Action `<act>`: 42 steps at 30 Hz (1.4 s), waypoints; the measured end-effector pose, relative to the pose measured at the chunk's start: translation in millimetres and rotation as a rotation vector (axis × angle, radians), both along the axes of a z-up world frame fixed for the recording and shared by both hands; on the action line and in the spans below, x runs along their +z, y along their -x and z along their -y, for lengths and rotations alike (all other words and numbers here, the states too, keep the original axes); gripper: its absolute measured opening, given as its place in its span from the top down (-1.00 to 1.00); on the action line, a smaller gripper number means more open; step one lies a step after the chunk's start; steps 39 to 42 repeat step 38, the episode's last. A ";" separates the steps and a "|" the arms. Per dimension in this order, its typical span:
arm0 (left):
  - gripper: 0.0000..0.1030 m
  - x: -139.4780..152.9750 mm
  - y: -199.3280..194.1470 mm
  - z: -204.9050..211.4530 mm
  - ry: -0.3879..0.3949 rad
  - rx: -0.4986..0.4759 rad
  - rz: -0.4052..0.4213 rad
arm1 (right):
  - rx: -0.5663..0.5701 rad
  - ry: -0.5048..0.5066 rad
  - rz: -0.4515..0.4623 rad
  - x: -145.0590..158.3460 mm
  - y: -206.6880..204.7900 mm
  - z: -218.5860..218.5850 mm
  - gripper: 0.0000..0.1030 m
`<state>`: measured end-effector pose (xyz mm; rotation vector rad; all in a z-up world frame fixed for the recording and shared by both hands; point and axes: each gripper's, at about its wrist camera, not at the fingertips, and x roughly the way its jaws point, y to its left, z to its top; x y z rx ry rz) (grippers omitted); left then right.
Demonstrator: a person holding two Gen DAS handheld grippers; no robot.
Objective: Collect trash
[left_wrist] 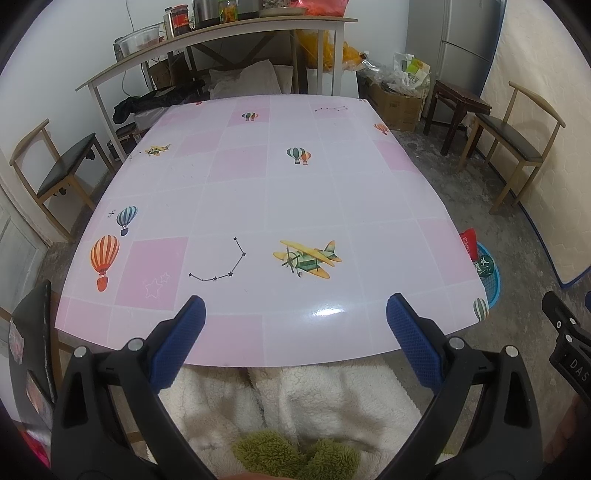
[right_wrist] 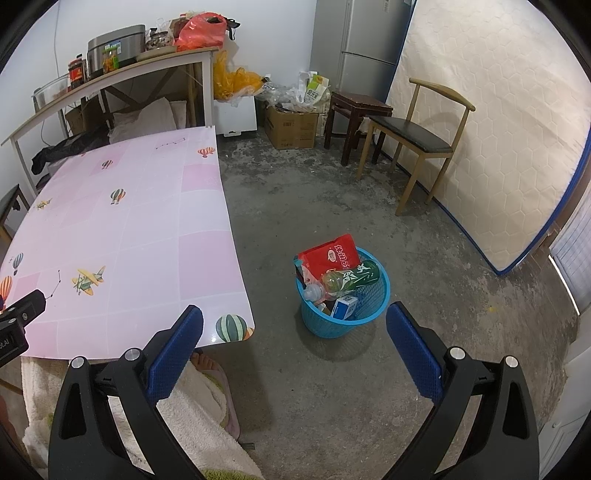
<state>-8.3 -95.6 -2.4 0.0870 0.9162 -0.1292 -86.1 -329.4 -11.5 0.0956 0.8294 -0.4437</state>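
Note:
A blue plastic basket (right_wrist: 369,317) stands on the concrete floor right of the table. It holds a red snack bag (right_wrist: 330,254), a green bottle (right_wrist: 351,278), a clear bottle and a small blue and white carton (right_wrist: 344,307). In the left wrist view the basket (left_wrist: 493,284) peeks out past the table's right edge. My left gripper (left_wrist: 295,314) hangs open over the near edge of the pink patterned table (left_wrist: 258,192), nothing between its blue pads. My right gripper (right_wrist: 295,321) is open above the floor, just short of the basket, its jaws holding nothing.
A person's fleecy white robe (left_wrist: 314,402) and bare foot (right_wrist: 205,363) are below the table edge. Wooden chairs (right_wrist: 413,136) (left_wrist: 55,173), a dark stool (right_wrist: 354,114), a cardboard box (right_wrist: 291,125), a leaning mattress (right_wrist: 498,129), a fridge and a cluttered shelf table (left_wrist: 221,33) ring the room.

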 end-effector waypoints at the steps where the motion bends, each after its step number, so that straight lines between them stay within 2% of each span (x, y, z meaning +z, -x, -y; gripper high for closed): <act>1: -0.83 0.0 -0.1 0.2 0.000 0.000 0.000 | 0.000 0.000 0.000 0.0 0.0 0.0 -0.87; 42: -0.83 0.3 4.9 4.7 0.007 0.003 -0.011 | -0.001 0.001 -0.002 0.7 -1.4 -1.9 -0.87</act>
